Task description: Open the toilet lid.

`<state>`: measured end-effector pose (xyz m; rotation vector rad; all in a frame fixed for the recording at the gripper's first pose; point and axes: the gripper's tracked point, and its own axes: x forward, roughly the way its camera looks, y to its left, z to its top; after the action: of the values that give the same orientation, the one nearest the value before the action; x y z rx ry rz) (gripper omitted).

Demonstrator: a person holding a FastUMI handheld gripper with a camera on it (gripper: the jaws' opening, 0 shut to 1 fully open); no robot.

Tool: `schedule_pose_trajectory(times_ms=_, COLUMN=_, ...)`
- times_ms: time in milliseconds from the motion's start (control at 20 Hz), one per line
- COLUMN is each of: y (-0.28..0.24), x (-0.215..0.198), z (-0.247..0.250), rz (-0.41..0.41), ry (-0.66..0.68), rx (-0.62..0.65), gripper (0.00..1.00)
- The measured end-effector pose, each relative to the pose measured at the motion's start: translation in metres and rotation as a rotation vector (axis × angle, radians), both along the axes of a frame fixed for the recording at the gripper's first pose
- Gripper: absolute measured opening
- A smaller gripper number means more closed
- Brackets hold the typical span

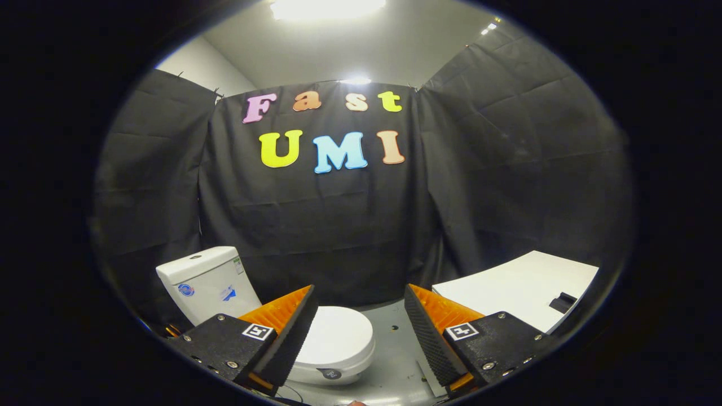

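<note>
Gripper [359,327] spread wide, holding nothing. Just ahead, between the fingers and partly behind the left one, sits the toilet lid [338,337], down flat on the bowl. Looks like rigid, smooth plastic, light, hinged at the tank side, likely slippery; best hooked under the front lip nearest the gripper. Tank [206,279] beyond the left finger. White board [519,287] beyond the right finger, apart from the toilet. Grey floor [395,344] between; nothing blocks the approach.

Black cloth walls [350,225], grey floor [389,361], white table [519,287] at rt, ceiling light [327,7].
</note>
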<state>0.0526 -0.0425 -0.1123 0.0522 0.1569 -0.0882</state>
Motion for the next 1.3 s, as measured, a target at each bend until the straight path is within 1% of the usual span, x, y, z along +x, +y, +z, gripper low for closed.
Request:
schedule_pose_trajectory(times_ms=100, y=0.005, x=0.005, z=-0.013, rz=0.008, ry=0.019, rx=0.022, gripper=0.95)
schedule_pose_trajectory(times_ms=250, y=0.027, x=0.021, z=-0.03, rz=0.032, ry=0.034, rx=0.081, gripper=0.95)
schedule_pose_trajectory(times_ms=450, y=0.062, x=0.038, z=-0.053, rz=0.062, ry=0.071, rx=0.109, gripper=0.96)
schedule_pose_trajectory(times_ms=550, y=0.076, x=0.049, z=-0.068, rz=0.065, ry=0.078, rx=0.162, gripper=0.96)
schedule_pose_trajectory(times_ms=700, y=0.098, x=0.057, z=-0.106, rz=0.061, ry=0.122, rx=0.274, gripper=0.97)
schedule_pose_trajectory(times_ms=800, y=0.102, x=0.056, z=-0.131, rz=0.041, ry=0.154, rx=0.325, gripper=0.97)
schedule_pose_trajectory(times_ms=1050, y=0.089, x=0.046, z=-0.184, rz=-0.055, ry=0.201, rx=0.439, gripper=0.97)
schedule_pose_trajectory(times_ms=1150, y=0.094, x=0.045, z=-0.207, rz=-0.067, ry=0.237, rx=0.482, gripper=0.95)
schedule_pose_trajectory(times_ms=1300, y=0.105, x=0.042, z=-0.235, rz=-0.059, ry=0.302, rx=0.555, gripper=0.95)
